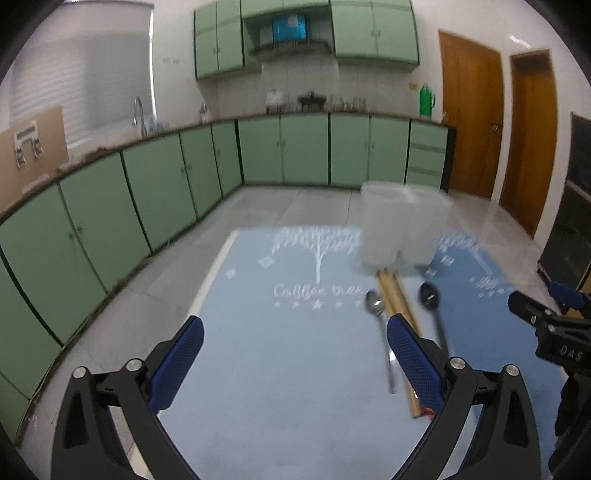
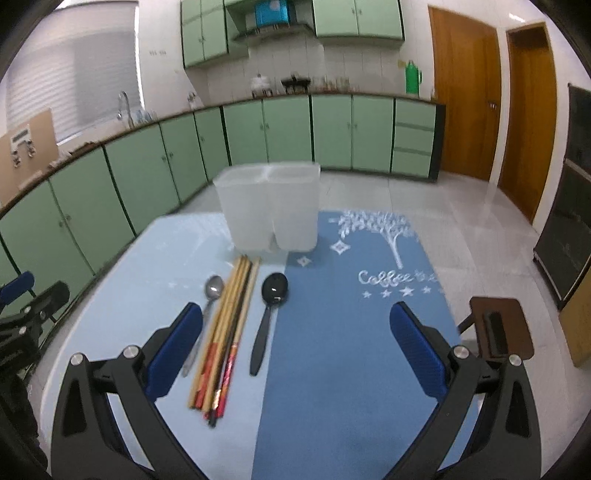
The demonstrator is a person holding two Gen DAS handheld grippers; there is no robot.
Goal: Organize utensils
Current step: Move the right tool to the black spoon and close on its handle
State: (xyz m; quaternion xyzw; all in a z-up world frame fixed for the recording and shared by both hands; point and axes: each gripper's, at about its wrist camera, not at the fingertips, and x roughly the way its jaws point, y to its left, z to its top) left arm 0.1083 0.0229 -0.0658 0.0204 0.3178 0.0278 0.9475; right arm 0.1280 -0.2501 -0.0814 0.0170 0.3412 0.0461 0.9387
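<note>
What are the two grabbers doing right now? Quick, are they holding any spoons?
Left hand-held gripper: open, holding nothing.
Right hand-held gripper: open, holding nothing; the spoons lie on the table.

You are in a kitchen. Green base cabinets (image 2: 155, 166) run under a long counter from 9 o'clock round to 1 o'clock, with green wall cabinets (image 2: 356, 18) above at 12. A tap (image 2: 123, 103) stands on the counter at 10 o'clock, a green flask (image 2: 413, 76) at 1. Wooden doors (image 2: 465, 96) fill 2 o'clock. White tiles (image 2: 295, 62) back the counter, and pale tiles cover the floor (image 2: 443, 221).
</note>
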